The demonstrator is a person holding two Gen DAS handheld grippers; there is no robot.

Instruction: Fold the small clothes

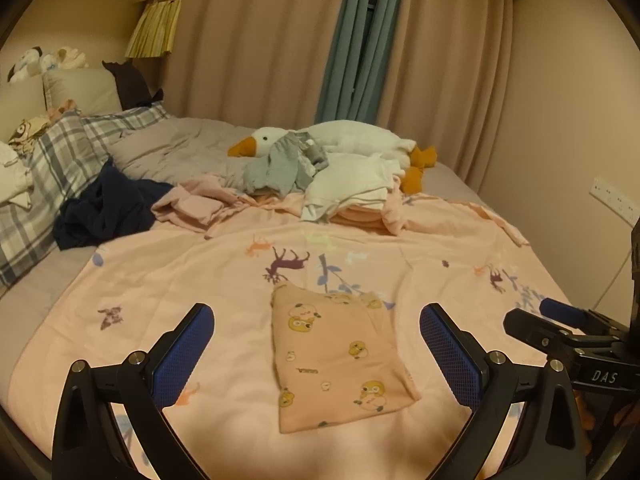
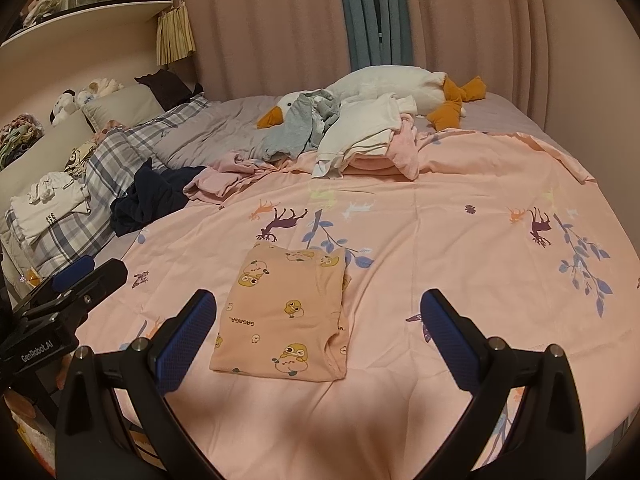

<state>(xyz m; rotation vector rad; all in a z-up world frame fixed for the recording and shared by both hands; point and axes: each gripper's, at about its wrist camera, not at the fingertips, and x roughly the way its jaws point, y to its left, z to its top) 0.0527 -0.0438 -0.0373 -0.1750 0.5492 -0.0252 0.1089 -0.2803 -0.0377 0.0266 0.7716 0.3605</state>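
Note:
A small peach garment with yellow duck prints lies folded into a flat rectangle on the pink bedspread; it also shows in the right wrist view. My left gripper is open and empty, held above the near end of the garment. My right gripper is open and empty, just right of the garment's near edge. Each gripper shows at the edge of the other's view: the right one and the left one.
A heap of unfolded clothes lies at the far side: grey, white, pink and navy. A plush goose lies behind it. Plaid pillows and folded white clothes are at the left.

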